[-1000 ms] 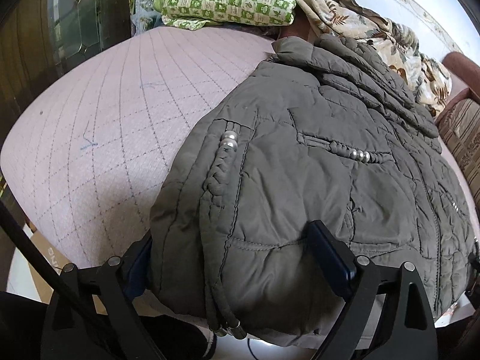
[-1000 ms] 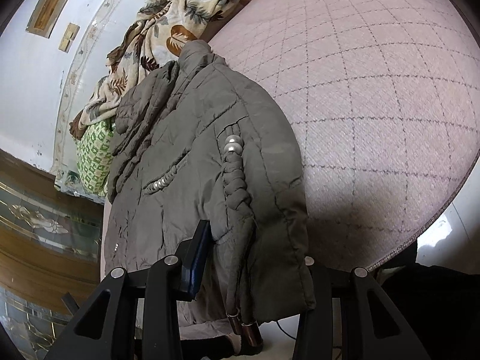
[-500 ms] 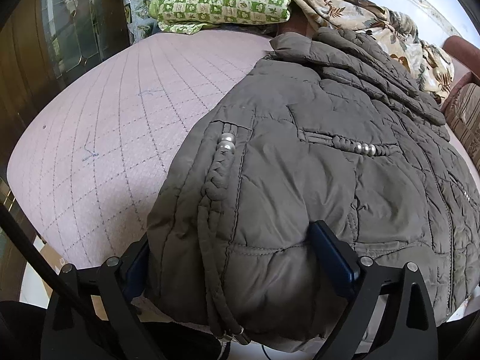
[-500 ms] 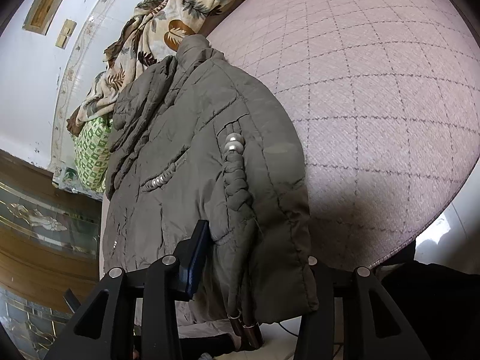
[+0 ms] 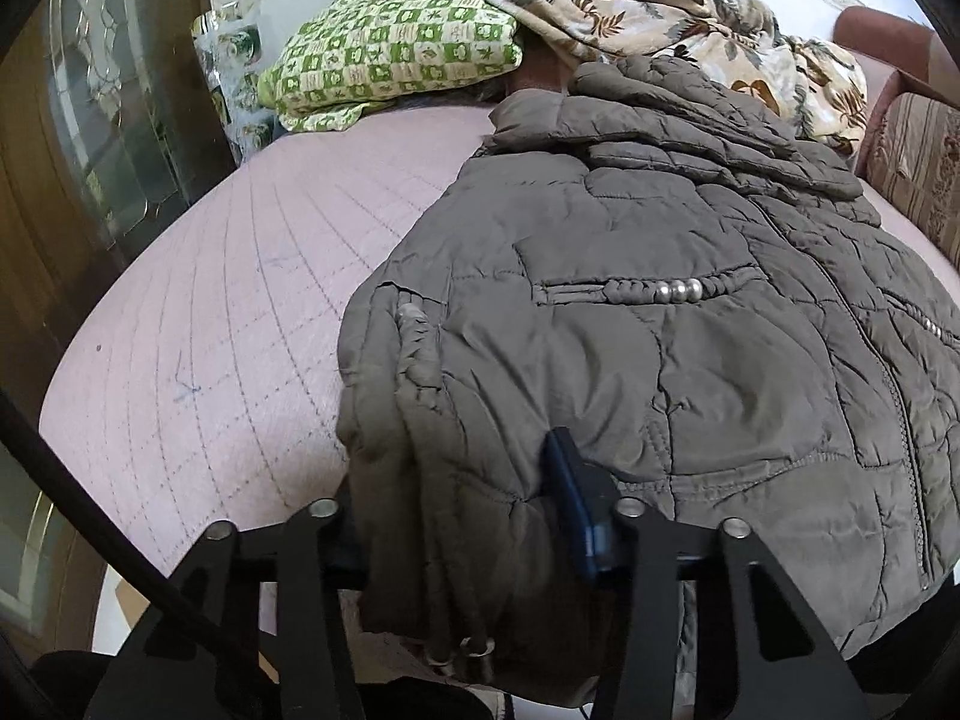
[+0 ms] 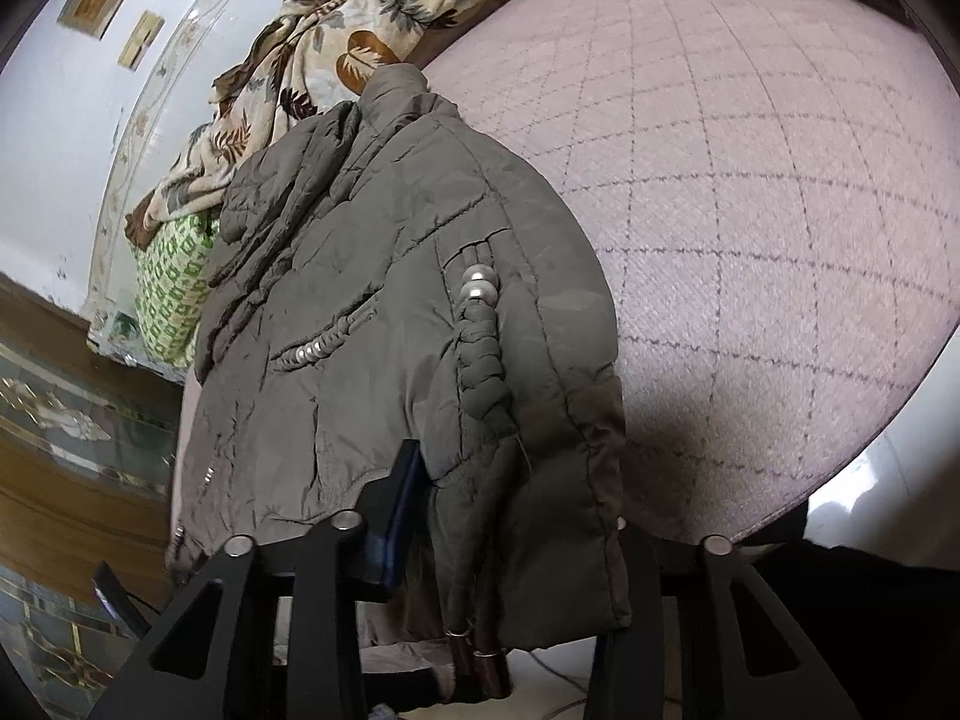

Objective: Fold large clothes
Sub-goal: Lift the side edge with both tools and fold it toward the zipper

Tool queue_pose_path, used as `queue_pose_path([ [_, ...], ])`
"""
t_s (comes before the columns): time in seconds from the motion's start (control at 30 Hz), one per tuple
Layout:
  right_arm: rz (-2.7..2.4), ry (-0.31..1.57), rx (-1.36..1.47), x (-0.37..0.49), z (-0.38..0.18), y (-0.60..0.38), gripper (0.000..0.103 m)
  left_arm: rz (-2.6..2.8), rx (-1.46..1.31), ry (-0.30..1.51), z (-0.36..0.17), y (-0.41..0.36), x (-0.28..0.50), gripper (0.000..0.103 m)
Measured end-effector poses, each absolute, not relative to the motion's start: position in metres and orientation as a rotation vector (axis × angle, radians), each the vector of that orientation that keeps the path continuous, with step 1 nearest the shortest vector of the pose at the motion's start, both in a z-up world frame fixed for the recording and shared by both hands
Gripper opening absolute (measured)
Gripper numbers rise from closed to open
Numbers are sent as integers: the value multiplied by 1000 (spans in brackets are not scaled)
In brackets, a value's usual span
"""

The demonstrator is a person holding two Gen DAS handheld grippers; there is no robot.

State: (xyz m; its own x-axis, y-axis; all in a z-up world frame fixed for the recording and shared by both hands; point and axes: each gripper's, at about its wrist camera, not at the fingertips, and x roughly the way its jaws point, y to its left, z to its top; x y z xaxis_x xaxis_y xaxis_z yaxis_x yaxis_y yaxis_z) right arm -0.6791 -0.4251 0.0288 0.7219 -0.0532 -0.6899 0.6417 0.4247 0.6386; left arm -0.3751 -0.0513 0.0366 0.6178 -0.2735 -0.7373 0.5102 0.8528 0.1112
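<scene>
Item: grey-olive quilted padded jacket (image 5: 690,360) with braided, silver-beaded trim, lying on a pink quilted bed (image 5: 198,324).

Position: hem at the near bed edge, overhanging it; collar at the far end by a green checked pillow (image 5: 396,54). Long axis runs near to far.

Grip: left gripper (image 5: 456,504), jaws just closing, pinches one bunched hem corner; right gripper (image 6: 516,510), likewise closing, clamps the other.

Handling advice: lift both corners evenly, keep the hem taut, carry it toward the collar.
</scene>
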Motion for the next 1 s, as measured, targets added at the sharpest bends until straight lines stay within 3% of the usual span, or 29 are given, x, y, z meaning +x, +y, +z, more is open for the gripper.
queue_pose_path([
  [0.37, -482, 664, 1037, -679, 28, -425, 37, -448, 321, 779, 34, -53, -374, 49],
  [0.57, -490, 679, 1023, -676, 30, -424, 40, -444, 347, 751, 36, -54, -376, 34],
  [0.7, -495, 689, 1012, -675, 31, -424, 40, -444, 351, 744, 37, -53, -377, 32],
  [1.0, -510, 658, 883, -673, 48, -411, 24, -447, 350, 724, 43, -51, -378, 26],
])
